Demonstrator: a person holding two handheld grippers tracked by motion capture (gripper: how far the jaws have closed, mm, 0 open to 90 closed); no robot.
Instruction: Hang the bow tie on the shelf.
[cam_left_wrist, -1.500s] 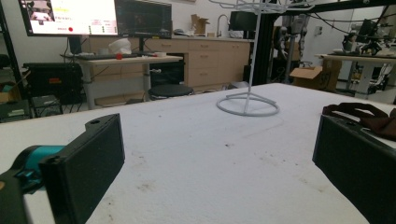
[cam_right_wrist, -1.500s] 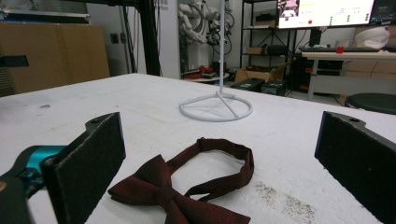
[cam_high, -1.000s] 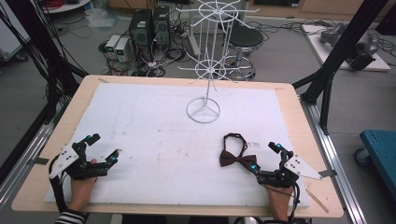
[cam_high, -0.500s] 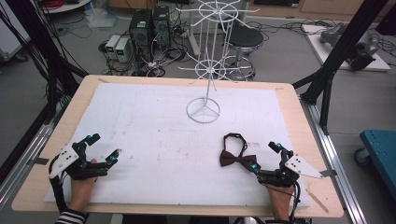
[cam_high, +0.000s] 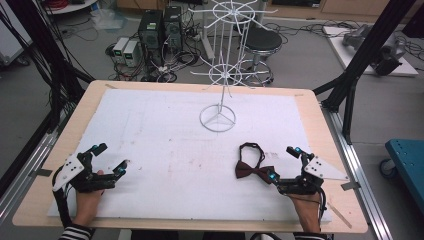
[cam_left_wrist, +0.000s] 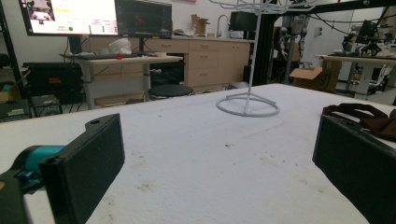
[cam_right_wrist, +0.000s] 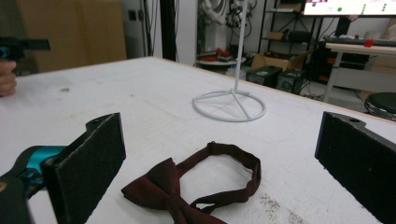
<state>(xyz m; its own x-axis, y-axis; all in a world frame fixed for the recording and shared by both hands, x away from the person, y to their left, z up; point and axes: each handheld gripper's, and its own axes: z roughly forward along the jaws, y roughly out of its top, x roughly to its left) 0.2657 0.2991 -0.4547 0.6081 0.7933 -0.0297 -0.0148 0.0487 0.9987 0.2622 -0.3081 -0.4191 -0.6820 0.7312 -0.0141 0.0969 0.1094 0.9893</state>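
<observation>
White foam-covered worktop (cam_high: 165, 145), left to right: left gripper (cam_high: 111, 160) rests near-left corner, jaws wide apart, holds nothing. White wire stand (cam_high: 218, 118) upright at centre-back. Maroon bow tie (cam_high: 254, 169) lies flat, strap loop toward stand, just beside right gripper (cam_high: 284, 164); that gripper wide open, empty, jaws flanking tie (cam_right_wrist: 187, 186) in right gripper view. Versus earlier frames: no shift in grippers or tie; pickup not begun, likely pre-grasp pause.
</observation>
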